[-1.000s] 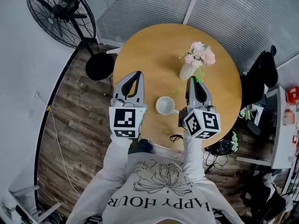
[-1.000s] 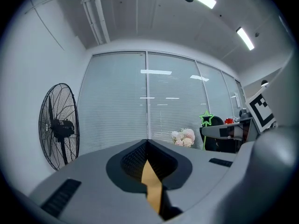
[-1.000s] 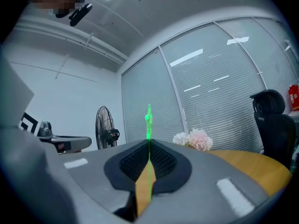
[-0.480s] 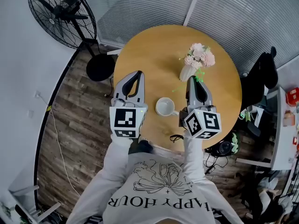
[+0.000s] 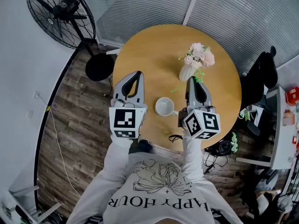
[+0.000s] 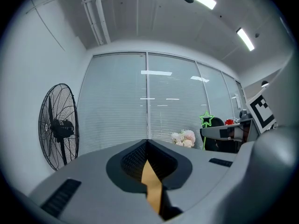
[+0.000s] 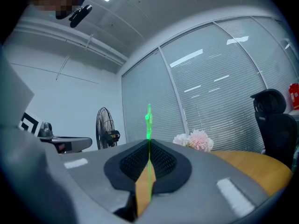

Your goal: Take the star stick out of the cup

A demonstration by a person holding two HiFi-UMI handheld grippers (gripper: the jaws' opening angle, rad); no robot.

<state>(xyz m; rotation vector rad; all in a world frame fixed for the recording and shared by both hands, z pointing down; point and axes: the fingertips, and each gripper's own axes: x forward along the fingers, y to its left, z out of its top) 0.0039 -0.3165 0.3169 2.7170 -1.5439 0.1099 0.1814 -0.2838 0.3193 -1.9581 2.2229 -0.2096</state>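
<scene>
My right gripper [image 5: 193, 80] is shut on the thin green star stick [image 7: 148, 120], which stands upright out of its jaw tips [image 7: 149, 143]. In the left gripper view the star stick's [image 6: 206, 120] green outline star shows above the right gripper [image 6: 224, 133]. The white cup [image 5: 164, 106] stands on the round wooden table [image 5: 149, 45] between the two grippers, with the stick outside it. My left gripper [image 5: 137, 73] hovers level to the cup's left; its jaws [image 6: 147, 141] meet with nothing between them.
A vase of pink flowers [image 5: 191, 66] stands just beyond the right gripper. A standing fan [image 5: 60, 13] is on the floor at the far left, and a dark office chair [image 5: 261, 76] and a cluttered desk are at the right. A small dark cable loop [image 5: 175, 137] lies at the table's near edge.
</scene>
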